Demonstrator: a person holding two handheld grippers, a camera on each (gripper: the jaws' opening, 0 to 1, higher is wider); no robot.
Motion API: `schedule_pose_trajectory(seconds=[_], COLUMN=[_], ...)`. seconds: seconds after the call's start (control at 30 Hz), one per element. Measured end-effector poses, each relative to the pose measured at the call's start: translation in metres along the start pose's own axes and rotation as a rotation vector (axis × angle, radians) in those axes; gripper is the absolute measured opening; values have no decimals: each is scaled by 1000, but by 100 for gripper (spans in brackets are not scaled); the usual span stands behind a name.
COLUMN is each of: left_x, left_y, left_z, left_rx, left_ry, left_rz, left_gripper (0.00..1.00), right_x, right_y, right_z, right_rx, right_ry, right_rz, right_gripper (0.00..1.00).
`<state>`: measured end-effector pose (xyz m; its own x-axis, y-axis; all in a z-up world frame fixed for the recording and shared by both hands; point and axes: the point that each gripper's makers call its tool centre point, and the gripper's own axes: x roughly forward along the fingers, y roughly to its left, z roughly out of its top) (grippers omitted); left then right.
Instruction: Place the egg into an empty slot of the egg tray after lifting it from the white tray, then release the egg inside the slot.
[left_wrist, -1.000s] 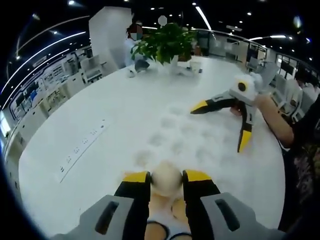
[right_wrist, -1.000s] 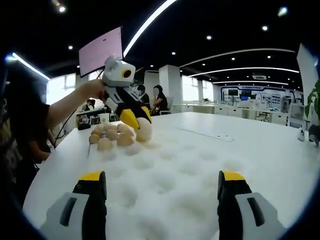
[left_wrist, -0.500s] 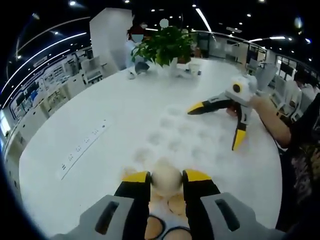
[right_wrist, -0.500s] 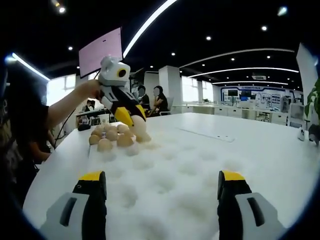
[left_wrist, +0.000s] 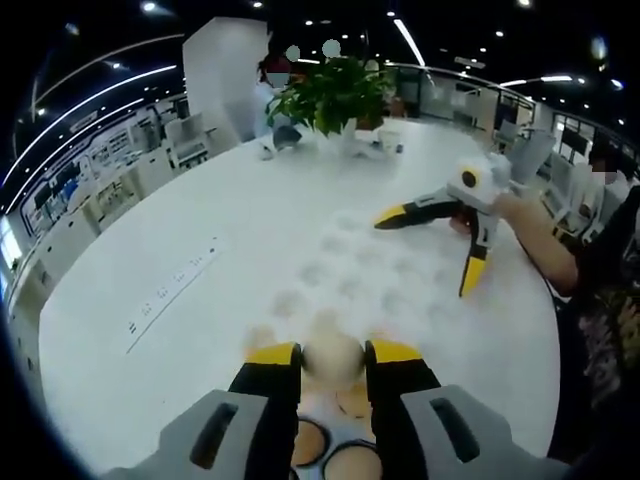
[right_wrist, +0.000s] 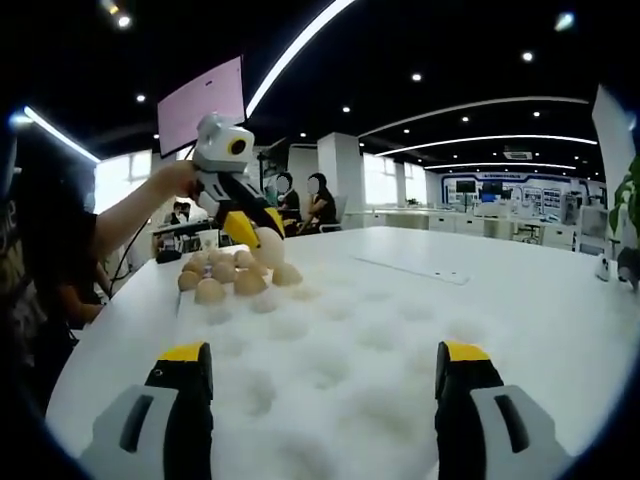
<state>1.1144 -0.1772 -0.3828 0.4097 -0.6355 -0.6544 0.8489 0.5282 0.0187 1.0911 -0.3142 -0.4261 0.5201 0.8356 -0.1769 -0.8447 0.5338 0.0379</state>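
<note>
My left gripper (left_wrist: 333, 352) is shut on a pale egg (left_wrist: 333, 362), held just above several brown eggs (left_wrist: 350, 402) of the white tray. Beyond it the white egg tray (left_wrist: 365, 275) spreads its dimpled slots over the table. In the right gripper view, the left gripper (right_wrist: 258, 238) holds that egg (right_wrist: 267, 252) over the egg cluster (right_wrist: 215, 275), and one egg (right_wrist: 289, 274) sits in a slot at the egg tray's (right_wrist: 350, 305) far edge. My right gripper (right_wrist: 322, 362) is open wide over the tray's near slots; it hovers open as the right gripper (left_wrist: 430, 250).
A potted plant (left_wrist: 335, 88) stands at the table's far side with people behind it. A socket strip (left_wrist: 172, 293) runs along the table to the left. The person's arm (left_wrist: 545, 245) reaches in from the right. A pink screen (right_wrist: 200, 100) hangs behind.
The left gripper with its egg has drawn back a little from the egg tray toward the egg cluster, uncovering an egg in a slot. The right gripper has stayed put.
</note>
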Motion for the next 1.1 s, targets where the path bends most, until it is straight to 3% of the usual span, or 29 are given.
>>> schedule_pose_trajectory(seconds=[0.4,0.8,0.87,1.1], left_x=[-12,-8,-8,-7], left_y=[5,8,8,7], left_z=[-12,-36,-33,-35], left_rx=[-17,-35,-45,17], left_ry=[-1,57,41,59], left_rz=[10,13,7,-6], left_gripper=[25,25,25,26], right_x=[0,0,0,-1], right_y=[-1,-1,-1,-1], right_z=[1,2,2,2], right_rx=[5,9,9,10], right_ry=[-11,-20,-21,-25], right_rz=[3,3,3,3], right_gripper=[96,97,97,97])
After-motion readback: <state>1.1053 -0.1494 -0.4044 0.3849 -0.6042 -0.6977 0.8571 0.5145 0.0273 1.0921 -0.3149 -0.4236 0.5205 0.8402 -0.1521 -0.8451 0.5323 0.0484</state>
